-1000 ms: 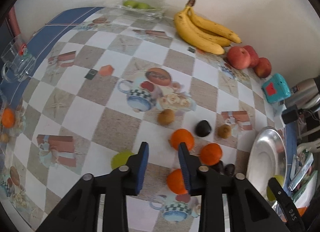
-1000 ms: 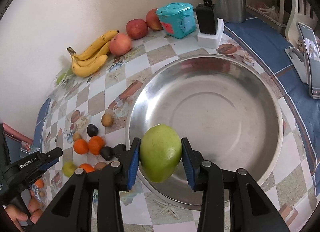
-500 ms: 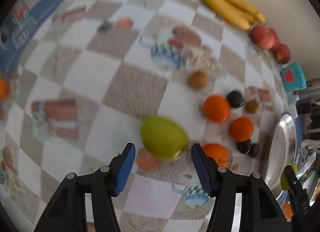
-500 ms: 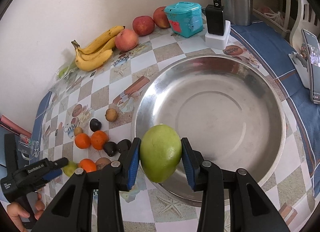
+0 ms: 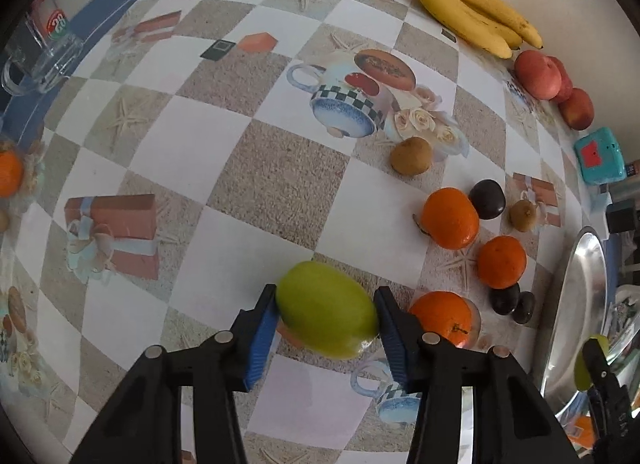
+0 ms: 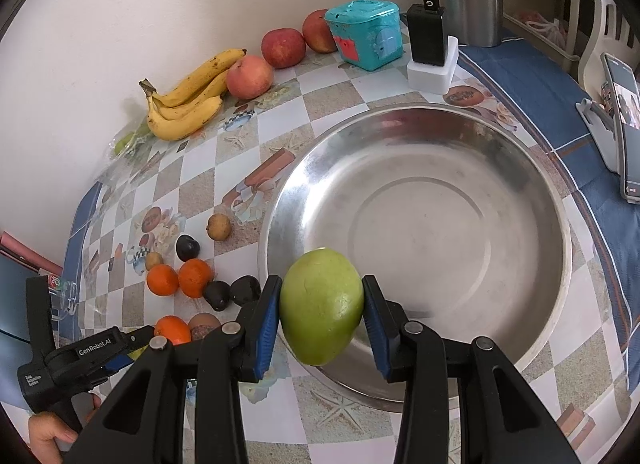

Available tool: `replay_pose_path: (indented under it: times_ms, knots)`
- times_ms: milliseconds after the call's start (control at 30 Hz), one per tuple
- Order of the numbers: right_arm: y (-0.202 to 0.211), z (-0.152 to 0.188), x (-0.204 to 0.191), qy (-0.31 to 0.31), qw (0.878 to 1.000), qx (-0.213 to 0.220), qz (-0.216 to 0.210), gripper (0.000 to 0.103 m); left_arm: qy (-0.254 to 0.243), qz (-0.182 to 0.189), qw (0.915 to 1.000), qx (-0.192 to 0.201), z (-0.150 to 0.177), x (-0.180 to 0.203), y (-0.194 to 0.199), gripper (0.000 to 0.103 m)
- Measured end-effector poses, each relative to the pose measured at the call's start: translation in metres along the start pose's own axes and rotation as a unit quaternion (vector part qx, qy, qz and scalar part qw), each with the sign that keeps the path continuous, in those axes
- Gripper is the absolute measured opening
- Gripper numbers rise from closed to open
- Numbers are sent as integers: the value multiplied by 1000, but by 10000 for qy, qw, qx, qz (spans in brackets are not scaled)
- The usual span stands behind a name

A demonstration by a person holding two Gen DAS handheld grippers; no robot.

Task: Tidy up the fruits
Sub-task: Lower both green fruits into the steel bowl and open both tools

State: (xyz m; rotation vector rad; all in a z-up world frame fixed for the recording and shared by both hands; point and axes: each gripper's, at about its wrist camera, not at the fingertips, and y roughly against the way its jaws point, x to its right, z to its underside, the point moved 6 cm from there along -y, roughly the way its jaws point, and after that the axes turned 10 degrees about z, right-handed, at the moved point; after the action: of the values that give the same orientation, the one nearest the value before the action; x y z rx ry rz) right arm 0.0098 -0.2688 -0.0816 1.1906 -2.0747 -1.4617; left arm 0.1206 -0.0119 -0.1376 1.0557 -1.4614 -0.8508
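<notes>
Two claws, each w/ a green fruit. Left claw [image 5: 326, 326] has just been closing, pads now touching a green fruit [image 5: 326, 310] on the table [image 5: 260, 168]. Right claw [image 6: 322, 314] pinches a mango [image 6: 322, 306] over the bowl [image 6: 532, 188] rim. Bowl empty; oranges [image 5: 450, 218], kiwis, plums, bananas [image 6: 188, 104], apples all left. Barely begun, I'd say.

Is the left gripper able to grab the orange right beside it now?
Probably not yet: the left gripper is already closed around a green fruit, so its jaws are full. The orange lies just outside its right finger.
</notes>
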Motion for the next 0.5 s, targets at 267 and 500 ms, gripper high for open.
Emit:
replay_pose_path:
  times_ms: [267, 500]
  knots:
    - [-1, 1, -1, 4, 10000, -25, -16, 41, 55, -4, 10000, 42, 0, 1, 1, 51]
    - [0, 0, -1, 7, 10000, -9, -59, 41, 107, 92, 9998, 163, -6, -2, 15, 51]
